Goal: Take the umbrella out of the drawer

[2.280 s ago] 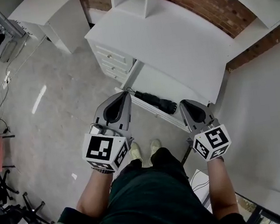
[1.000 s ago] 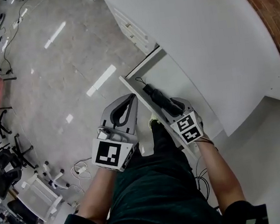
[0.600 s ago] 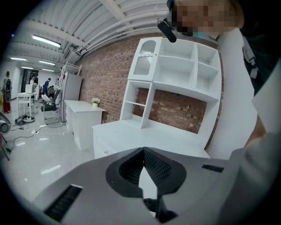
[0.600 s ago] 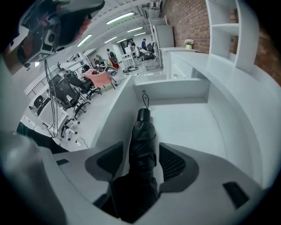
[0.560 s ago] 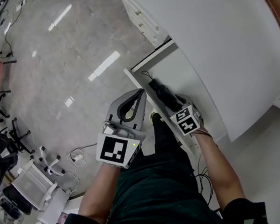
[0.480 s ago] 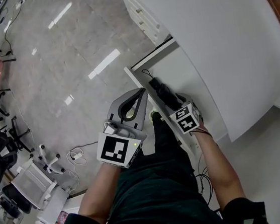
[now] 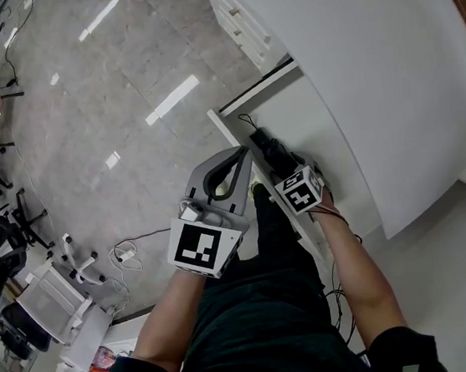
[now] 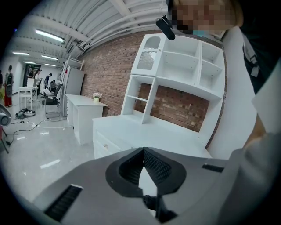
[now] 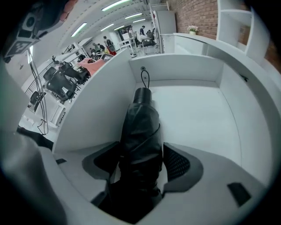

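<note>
A: Drawer (image 7: 305,117): pulled open. Umbrella (image 9: 140,127): black, folded, lying inside, not yet lifted.

B: Right gripper (image 9: 139,161): jaws just opened wide, straddling the umbrella, unclamped. Left gripper (image 8: 143,150): pressed together, empty. Outstanding, likely: clamp, lift out.

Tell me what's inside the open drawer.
A folded black umbrella lies in the white drawer, its cord loop at the far end. The right gripper, whose jaws have just been opening, straddles it and covers its near end. Nothing else shows.
</note>
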The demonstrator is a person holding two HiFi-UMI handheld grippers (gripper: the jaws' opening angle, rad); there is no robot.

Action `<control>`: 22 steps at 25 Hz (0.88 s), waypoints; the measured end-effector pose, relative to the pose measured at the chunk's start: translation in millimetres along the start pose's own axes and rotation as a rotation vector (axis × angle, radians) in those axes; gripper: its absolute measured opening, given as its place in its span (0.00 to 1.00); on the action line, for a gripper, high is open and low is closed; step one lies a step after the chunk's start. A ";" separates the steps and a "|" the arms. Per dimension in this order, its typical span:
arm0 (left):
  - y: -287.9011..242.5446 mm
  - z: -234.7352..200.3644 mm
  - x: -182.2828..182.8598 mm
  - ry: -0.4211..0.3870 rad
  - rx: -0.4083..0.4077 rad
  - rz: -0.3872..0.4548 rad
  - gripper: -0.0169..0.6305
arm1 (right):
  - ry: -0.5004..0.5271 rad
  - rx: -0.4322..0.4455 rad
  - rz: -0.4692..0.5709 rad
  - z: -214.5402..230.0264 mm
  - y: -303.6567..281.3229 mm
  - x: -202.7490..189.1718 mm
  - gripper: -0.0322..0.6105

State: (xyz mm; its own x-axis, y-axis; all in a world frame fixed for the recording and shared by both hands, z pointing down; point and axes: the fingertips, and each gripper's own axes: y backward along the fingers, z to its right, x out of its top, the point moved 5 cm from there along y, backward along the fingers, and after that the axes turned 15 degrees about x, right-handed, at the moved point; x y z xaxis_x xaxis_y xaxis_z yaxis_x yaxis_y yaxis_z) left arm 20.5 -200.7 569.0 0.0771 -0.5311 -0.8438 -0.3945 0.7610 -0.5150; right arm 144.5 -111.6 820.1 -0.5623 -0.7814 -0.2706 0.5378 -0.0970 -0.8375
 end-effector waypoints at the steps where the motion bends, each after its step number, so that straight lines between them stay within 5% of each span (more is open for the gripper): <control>1: 0.4 -0.8 -0.1 0.001 0.000 0.000 0.04 | -0.006 -0.005 -0.016 1.1 -3.6 -0.9 0.49; 12: 10.1 -16.2 -6.2 0.016 0.030 -0.004 0.04 | -0.014 -0.091 -0.153 12.2 -23.3 -2.1 0.49; 15: 15.1 -18.3 -5.7 0.013 0.031 0.001 0.04 | -0.024 -0.115 -0.145 14.2 -21.0 -1.6 0.39; 22: 25.3 -20.0 -2.4 -0.003 0.015 0.009 0.04 | -0.026 -0.093 -0.115 14.1 -13.4 -0.7 0.35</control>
State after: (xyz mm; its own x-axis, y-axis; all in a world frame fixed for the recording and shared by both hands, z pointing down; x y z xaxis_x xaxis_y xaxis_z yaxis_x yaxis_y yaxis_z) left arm -7.9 -187.6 561.0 0.0766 -0.5230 -0.8489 -0.3810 0.7714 -0.5097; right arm 146.4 -118.5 838.2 -0.5997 -0.7843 -0.1591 0.4099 -0.1303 -0.9028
